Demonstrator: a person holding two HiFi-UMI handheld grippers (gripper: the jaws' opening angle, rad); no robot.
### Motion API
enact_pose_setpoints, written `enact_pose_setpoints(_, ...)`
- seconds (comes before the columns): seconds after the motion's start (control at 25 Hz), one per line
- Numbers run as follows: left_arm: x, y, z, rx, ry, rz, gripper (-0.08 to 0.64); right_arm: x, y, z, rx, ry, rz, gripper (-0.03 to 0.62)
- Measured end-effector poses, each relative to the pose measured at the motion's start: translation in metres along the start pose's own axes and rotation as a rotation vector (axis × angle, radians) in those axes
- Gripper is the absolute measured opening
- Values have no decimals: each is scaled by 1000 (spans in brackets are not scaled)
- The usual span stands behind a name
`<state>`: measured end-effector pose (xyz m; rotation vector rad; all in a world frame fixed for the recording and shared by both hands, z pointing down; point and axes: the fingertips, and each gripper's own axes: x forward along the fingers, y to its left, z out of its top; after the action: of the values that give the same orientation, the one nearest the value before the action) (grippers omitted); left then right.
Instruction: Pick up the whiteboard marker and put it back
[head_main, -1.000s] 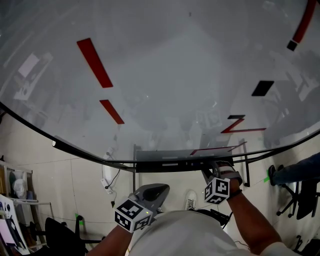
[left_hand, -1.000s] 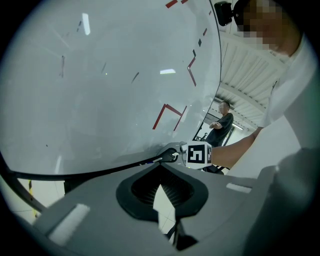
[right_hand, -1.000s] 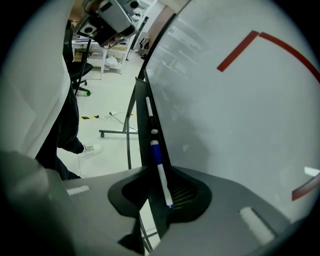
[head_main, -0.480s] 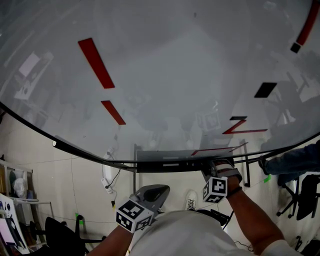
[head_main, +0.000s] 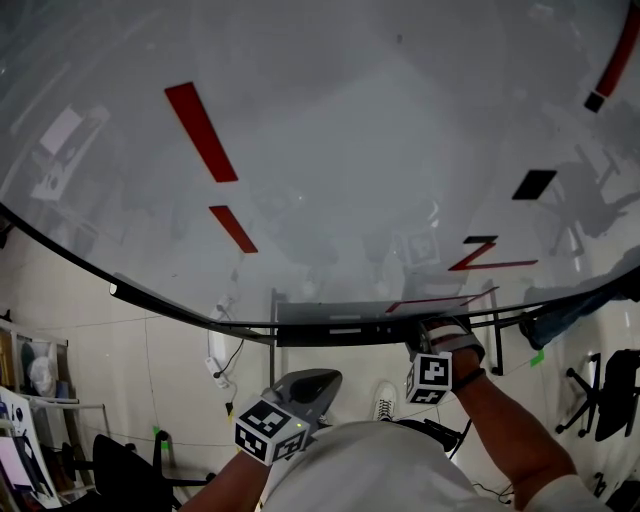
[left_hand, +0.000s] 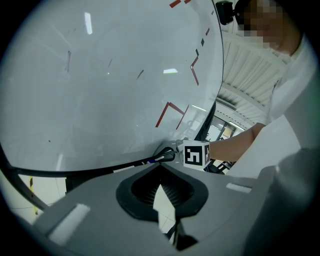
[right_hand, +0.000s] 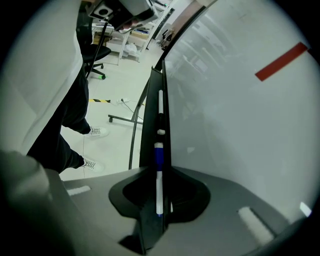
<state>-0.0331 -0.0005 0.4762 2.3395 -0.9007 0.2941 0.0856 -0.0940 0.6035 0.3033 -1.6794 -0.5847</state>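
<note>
Right gripper view shows the marker (right_hand: 158, 176), white barrel with a blue cap, lying lengthwise along the tray (right_hand: 151, 100) at the foot of the whiteboard (right_hand: 240, 125), with the right gripper (right_hand: 159, 172) pinched narrowly around the barrel. A second white pen (right_hand: 160, 104) lies farther along the same tray. The marker looks level with the tray while gripped, so this is either the moment of the grasp or of the return; these pictures alone cannot settle which. If it is being put back, the next move calls for spreading the jaws and drawing straight away from the board so the barrel does not roll off the narrow ledge. If it is being picked up, it calls for a clean lift clear of the tray lip. In the head view the left gripper (head_main: 298, 388) hangs low near the person's body, well apart from the tray, its jaws drawn together on nothing. No brand or label can be read on the marker. The board carries only red strokes, one like a Z (head_main: 482, 256), plus red and black bars.
</note>
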Motion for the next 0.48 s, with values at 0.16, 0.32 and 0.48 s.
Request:
enact_pose_setpoints(0.16, 0, -1, 0, -3, -2, 0, 17, 2, 0, 1, -8, 29, 12, 25)
enact_pose_setpoints(0.32, 1, -3, -1, -6, -3, -3, 17, 4, 1, 0, 2, 32, 18, 23)
enact_pose_setpoints(0.48, 1, -3, -3, -5, 2, -4, 17, 3, 0, 0, 4, 28, 19, 23)
